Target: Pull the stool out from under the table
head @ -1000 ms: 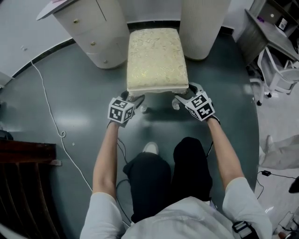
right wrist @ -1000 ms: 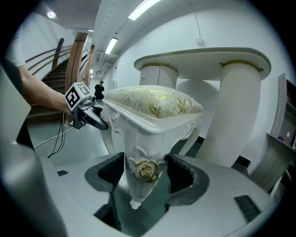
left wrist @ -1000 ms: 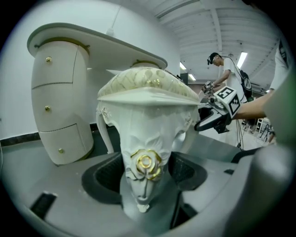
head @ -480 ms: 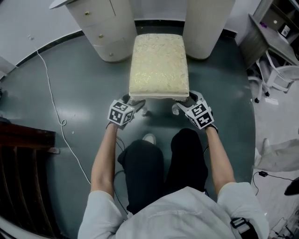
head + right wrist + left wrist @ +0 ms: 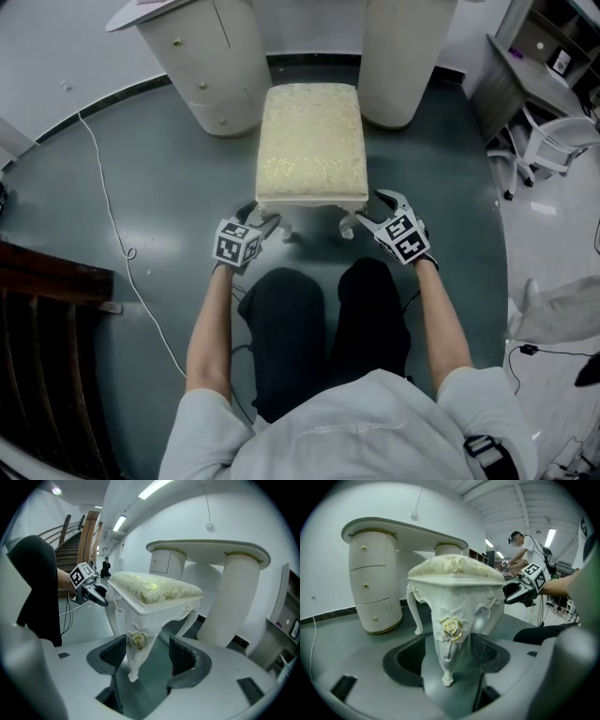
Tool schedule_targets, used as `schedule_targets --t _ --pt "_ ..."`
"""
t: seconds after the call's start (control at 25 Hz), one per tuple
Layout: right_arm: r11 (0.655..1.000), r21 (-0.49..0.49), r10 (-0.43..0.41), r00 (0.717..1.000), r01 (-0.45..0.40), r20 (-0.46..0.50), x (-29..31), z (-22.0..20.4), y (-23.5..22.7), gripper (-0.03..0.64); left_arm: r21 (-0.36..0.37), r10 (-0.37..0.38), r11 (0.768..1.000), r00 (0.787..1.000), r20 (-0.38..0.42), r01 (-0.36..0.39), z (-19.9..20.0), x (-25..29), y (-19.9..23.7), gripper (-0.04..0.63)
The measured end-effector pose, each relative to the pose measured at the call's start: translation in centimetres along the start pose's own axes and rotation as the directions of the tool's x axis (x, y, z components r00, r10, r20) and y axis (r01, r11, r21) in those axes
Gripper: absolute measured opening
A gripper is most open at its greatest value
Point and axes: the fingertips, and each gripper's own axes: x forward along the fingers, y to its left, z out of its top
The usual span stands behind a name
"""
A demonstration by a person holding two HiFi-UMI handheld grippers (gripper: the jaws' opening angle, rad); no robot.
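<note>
Left gripper [image 5: 261, 223], lower centre-left: jaws wide, left front leg [image 5: 449, 641] of the stool [image 5: 311, 131] loose between them. Right gripper [image 5: 369, 210]: jaws wide around the right front leg [image 5: 136, 644]. Stool stands mid-frame on the dark green floor [image 5: 141, 187], far end between the white table's pedestals [image 5: 211, 70], drawers shut.

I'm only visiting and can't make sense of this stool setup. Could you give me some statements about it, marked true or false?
1. The stool has a cream patterned cushion. True.
2. The stool lies tipped on its side. False: it stands upright on its legs.
3. The left gripper and the right gripper each have a carved stool leg between their jaws. True.
4. The right gripper is shut tight on nothing. False: its jaws stand apart around a leg.
5. Everything stands on a bright red carpet. False: the floor is dark grey-green.
6. One table pedestal has drawers. True.
</note>
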Motion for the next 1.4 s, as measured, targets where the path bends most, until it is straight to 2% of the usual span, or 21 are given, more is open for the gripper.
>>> schedule_targets --t 0.12,0.2,0.32,0.44,0.56,0.72,0.84,0.96,1.08,1.2,1.4 --pt "0.998 0.027 -0.051 0.998 0.050 0.026 -2.8 -0.1 -2.1 0.299 -0.008 0.043 0.999 0.998 0.053 -0.043 0.7 -2.8 0.8 0.297" --pt "0.994 0.037 -0.101 0.994 0.099 0.051 -4.6 0.5 -3.8 0.292 0.009 0.103 0.995 0.990 0.099 -0.104 2.2 -4.9 1.8 0.265" --pt "0.979 0.033 -0.203 0.973 0.201 0.111 -7.3 2.7 -6.4 0.189 0.043 0.213 0.974 0.961 0.179 -0.224 5.9 -7.5 3.4 0.149" --pt "0.958 0.031 -0.287 0.942 0.286 0.175 -9.6 6.1 -8.1 0.070 0.062 0.269 0.953 0.925 0.269 -0.296 10.5 -9.8 4.2 0.054" --pt "0.944 0.026 -0.323 0.913 0.328 0.248 -11.8 9.9 -8.8 0.028 0.088 0.264 0.946 0.898 0.351 -0.312 15.2 -11.6 3.7 0.025" --pt "0.935 0.015 -0.340 0.884 0.354 0.322 -14.1 14.5 -9.8 0.021 0.177 0.201 0.938 0.886 0.418 -0.297 20.7 -12.5 2.3 0.023" --pt "0.927 -0.014 -0.346 0.871 0.374 0.350 -14.8 18.5 -11.2 0.020 0.214 0.171 0.931 0.872 0.458 -0.295 25.1 -12.7 2.5 0.023" --pt "0.925 0.017 -0.360 0.859 0.381 0.364 -16.1 22.9 -12.8 0.020 0.246 0.145 0.928 0.877 0.458 -0.282 30.1 -13.5 3.2 0.023" --pt "0.921 0.042 -0.377 0.855 0.388 0.357 -18.5 28.2 -14.4 0.020 0.290 0.108 0.923 0.893 0.437 -0.254 35.7 -15.9 3.3 0.023" --pt "0.922 0.045 -0.376 0.861 0.385 0.341 -21.3 33.8 -15.2 0.020 0.322 0.075 0.921 0.909 0.410 -0.221 40.7 -19.0 3.4 0.023" --pt "0.924 0.014 -0.369 0.880 0.382 0.299 -27.2 43.3 -16.5 0.018 0.328 0.062 0.923 0.919 0.390 -0.201 49.8 -25.2 3.7 0.023"
